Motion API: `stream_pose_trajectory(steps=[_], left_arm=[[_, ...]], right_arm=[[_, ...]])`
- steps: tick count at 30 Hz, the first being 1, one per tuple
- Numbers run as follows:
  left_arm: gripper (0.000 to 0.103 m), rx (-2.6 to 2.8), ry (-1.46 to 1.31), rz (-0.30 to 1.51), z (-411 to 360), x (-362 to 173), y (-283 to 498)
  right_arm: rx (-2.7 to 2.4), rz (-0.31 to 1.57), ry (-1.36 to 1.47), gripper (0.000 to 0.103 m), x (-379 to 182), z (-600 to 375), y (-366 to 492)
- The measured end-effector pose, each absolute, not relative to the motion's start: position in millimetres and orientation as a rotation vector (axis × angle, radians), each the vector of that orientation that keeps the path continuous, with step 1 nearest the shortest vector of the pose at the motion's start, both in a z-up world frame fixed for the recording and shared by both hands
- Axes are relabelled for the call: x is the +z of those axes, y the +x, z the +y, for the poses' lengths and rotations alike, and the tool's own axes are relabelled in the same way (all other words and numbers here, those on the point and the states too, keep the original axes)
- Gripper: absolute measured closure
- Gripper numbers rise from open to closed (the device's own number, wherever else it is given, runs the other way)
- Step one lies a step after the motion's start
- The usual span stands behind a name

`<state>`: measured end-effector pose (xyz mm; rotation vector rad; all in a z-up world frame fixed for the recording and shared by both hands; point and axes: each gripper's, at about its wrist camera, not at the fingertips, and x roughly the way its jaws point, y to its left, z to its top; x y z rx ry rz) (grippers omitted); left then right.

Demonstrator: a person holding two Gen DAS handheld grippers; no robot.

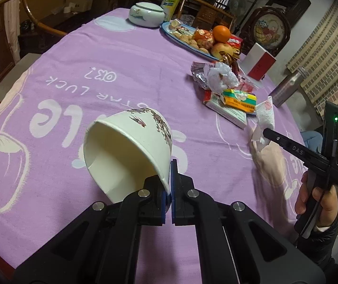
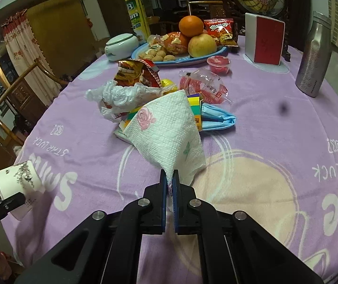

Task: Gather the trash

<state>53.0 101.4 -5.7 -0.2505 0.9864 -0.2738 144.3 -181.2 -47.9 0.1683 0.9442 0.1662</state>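
My left gripper (image 1: 169, 177) is shut on the rim of a white paper cup (image 1: 126, 151) with a flower print, held tilted above the purple tablecloth (image 1: 97, 71); the cup also shows in the right wrist view (image 2: 18, 179). My right gripper (image 2: 169, 177) is shut on a white paper napkin (image 2: 166, 132) with a pink rose print, lifted above the cloth; it also shows in the left wrist view (image 1: 264, 116). A pile of wrappers, a crumpled plastic bag (image 2: 119, 94), a snack bag (image 2: 133, 73) and a blue face mask (image 2: 218, 118) lies behind the napkin.
A blue plate of fruit and snacks (image 2: 183, 59) stands at the back, with a white lidded jar (image 2: 121, 46), a yellow can (image 2: 137, 11), a red and white box (image 2: 264, 40), a red jelly cup (image 2: 218, 64) and a steel flask (image 2: 314, 54). Wooden chairs (image 1: 33, 21) ring the table.
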Motion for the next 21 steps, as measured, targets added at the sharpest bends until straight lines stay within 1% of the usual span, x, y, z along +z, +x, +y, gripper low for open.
stream_pose_trajectory(steps=[21], left_arm=[[0.099,-0.321,-0.219,1.008,81,-6,41]], right_arm=[[0.206,0.945,0.156,0.098,-42,-179,113]])
